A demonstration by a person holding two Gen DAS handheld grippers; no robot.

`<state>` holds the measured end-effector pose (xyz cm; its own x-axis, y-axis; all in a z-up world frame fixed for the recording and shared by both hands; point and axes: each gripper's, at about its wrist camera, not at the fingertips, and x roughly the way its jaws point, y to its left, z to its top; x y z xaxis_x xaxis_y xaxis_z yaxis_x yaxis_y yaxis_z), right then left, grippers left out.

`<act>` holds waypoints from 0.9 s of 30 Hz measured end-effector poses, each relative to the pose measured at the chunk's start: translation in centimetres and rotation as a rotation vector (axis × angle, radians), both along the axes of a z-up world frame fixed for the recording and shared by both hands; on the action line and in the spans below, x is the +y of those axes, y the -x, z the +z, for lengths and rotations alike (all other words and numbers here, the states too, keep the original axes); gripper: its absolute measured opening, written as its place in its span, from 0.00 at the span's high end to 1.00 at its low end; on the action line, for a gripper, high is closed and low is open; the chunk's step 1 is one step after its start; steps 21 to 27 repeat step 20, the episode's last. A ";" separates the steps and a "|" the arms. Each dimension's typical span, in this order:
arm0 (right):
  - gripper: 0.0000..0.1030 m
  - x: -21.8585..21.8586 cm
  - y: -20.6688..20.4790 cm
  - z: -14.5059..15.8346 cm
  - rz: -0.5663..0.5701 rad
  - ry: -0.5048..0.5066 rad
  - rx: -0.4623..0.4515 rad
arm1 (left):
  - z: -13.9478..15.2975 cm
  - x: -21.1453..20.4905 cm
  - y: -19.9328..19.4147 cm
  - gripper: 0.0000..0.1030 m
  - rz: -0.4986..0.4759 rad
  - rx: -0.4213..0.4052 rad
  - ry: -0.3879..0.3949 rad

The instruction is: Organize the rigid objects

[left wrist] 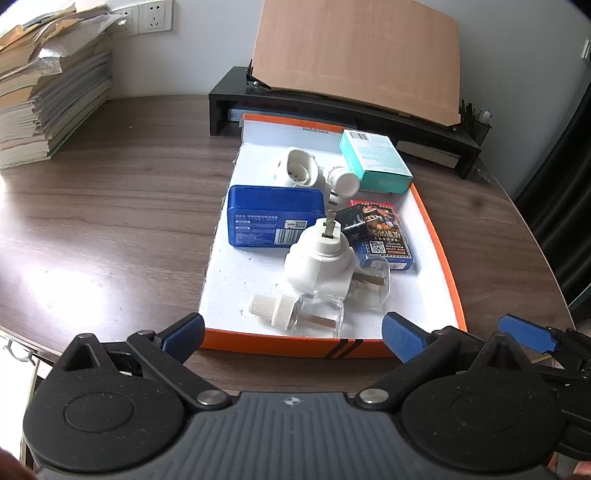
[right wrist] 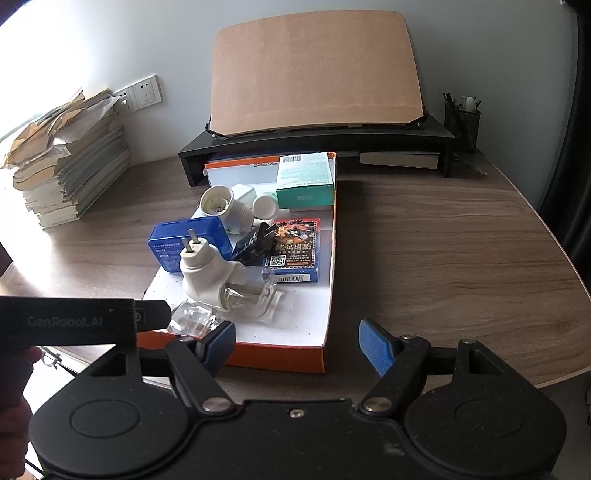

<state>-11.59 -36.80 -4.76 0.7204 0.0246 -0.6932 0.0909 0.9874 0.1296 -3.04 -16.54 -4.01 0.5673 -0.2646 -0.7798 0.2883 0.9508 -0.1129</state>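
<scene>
Surface: dark wood-grain counter [left wrist: 110,206] against a pale wall with sockets [left wrist: 155,16].
Far edge: black monitor riser [right wrist: 317,142] carrying a tilted brown board [right wrist: 314,70]; mesh pen holder [right wrist: 461,123] at its right end.
Far left: tall stack of books and papers [left wrist: 44,92].
Tray: shallow orange-rimmed box lid [left wrist: 436,236] with white floor, centre of the counter, holding all the small items.
Teal box [left wrist: 375,160]: far right corner of the tray, lying flat.
White socket adapter [left wrist: 301,168]: far part of the tray, left of the teal box, opening facing the camera.
White capped bottle [left wrist: 343,181]: touching the adapter's right side, on its side.
Blue case [left wrist: 273,216]: left side of the tray, label up.
Card box [left wrist: 384,236]: right of the blue case, printed face up; a black plug [right wrist: 253,243] rests against its left edge.
White plug-in unit [left wrist: 319,262]: middle of the tray, prongs up, leaning on a clear bottle [left wrist: 373,284].
Second clear bottle [left wrist: 317,314]: near left part of the tray, lying down, white ribbed cap [left wrist: 271,308] pointing left.
Left gripper [left wrist: 291,334]: jaws apart, nothing between them, just short of the tray's near rim.
Right gripper [right wrist: 297,345]: jaws apart, empty, at the tray's near right corner.
</scene>
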 end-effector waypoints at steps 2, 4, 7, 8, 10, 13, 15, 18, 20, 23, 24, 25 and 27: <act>0.15 0.0 0.0 0.0 -0.001 0.001 0.002 | 0.0 -0.1 0.0 0.00 -0.006 0.000 0.000; 0.15 0.0 0.0 0.0 -0.004 0.003 0.002 | 0.0 -0.1 -0.1 0.00 -0.010 -0.001 -0.001; 0.15 0.0 0.0 0.0 -0.007 0.006 0.006 | -0.1 -0.2 -0.1 0.00 -0.016 0.002 -0.002; 0.15 0.0 0.0 -0.1 -0.008 0.008 0.007 | -0.1 -0.2 -0.1 0.00 -0.018 0.004 -0.001; 0.15 0.0 0.1 0.0 -0.013 0.013 0.006 | -0.2 -0.3 -0.1 0.00 -0.022 0.006 0.003; 0.15 -0.1 0.2 0.0 -0.020 0.016 0.008 | -0.2 -0.4 -0.1 0.00 -0.029 0.007 0.006; 0.15 -0.1 0.3 0.0 -0.024 0.020 0.007 | -0.2 -0.4 0.0 0.00 -0.032 0.005 0.007; 0.15 -0.1 0.5 0.0 -0.030 0.025 0.004 | -0.3 -0.4 0.1 0.00 -0.032 0.005 0.013; 0.15 -0.1 0.5 0.0 -0.033 0.025 0.006 | -0.3 -0.3 0.1 0.00 -0.034 0.009 0.015; 0.15 -0.1 0.5 0.0 -0.033 0.025 0.006 | -0.3 -0.3 0.1 0.00 -0.034 0.009 0.015; 0.15 -0.1 0.5 0.0 -0.033 0.025 0.006 | -0.3 -0.3 0.1 0.00 -0.034 0.009 0.015; 0.15 -0.1 0.5 0.0 -0.033 0.025 0.006 | -0.3 -0.3 0.1 0.00 -0.034 0.009 0.015; 0.15 -0.1 0.5 0.0 -0.033 0.025 0.006 | -0.3 -0.3 0.1 0.00 -0.034 0.009 0.015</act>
